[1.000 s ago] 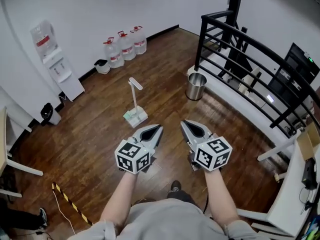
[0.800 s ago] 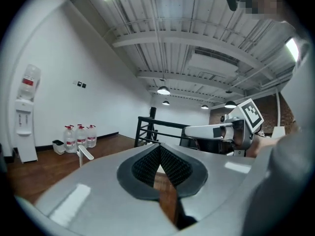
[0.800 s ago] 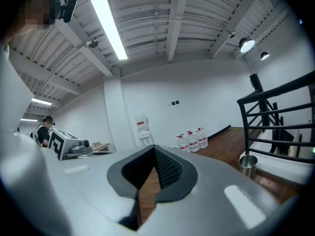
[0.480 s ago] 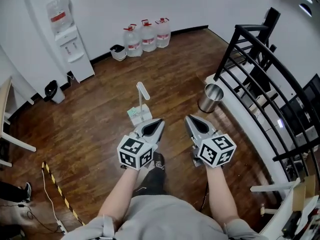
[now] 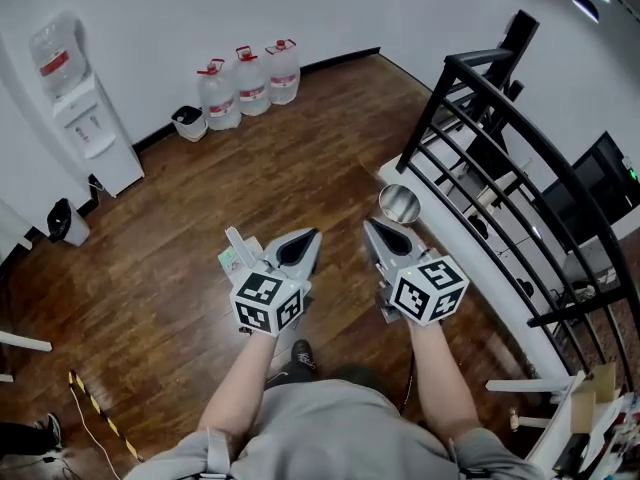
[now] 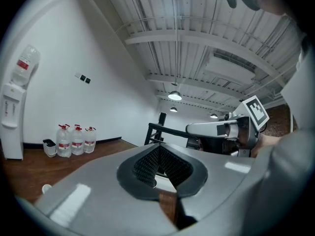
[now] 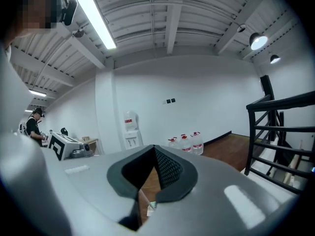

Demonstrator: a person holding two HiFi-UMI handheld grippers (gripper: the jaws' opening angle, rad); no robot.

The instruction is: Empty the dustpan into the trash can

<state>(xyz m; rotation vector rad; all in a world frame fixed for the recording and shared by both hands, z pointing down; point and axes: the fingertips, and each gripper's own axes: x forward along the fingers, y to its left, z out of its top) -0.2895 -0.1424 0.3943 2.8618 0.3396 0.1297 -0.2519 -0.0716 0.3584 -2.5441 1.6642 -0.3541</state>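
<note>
A white dustpan (image 5: 232, 260) with an upright handle (image 5: 240, 242) stands on the wooden floor, partly hidden behind my left gripper (image 5: 308, 240). The round metal trash can (image 5: 399, 204) stands by the foot of the black railing, just beyond my right gripper (image 5: 375, 231). Both grippers are held out level side by side, jaws shut, with nothing between them. In the left gripper view the left gripper (image 6: 160, 154) has its pads together, and the right gripper (image 6: 221, 129) shows off to its right. In the right gripper view the right gripper (image 7: 154, 151) also has its tips meeting.
A curved black railing (image 5: 500, 158) above a white ledge runs along the right. A water dispenser (image 5: 75, 118), three water bottles (image 5: 245, 83) and a small black bin (image 5: 187, 123) line the far wall. Another black bin (image 5: 68, 223) is at the left. Striped tape (image 5: 95, 408) lies near left.
The whole view has advanced across the floor. The dustpan and the trash can now lie much nearer, the dustpan slipping partly behind my left gripper. Both grippers stay shut and side by side.
</note>
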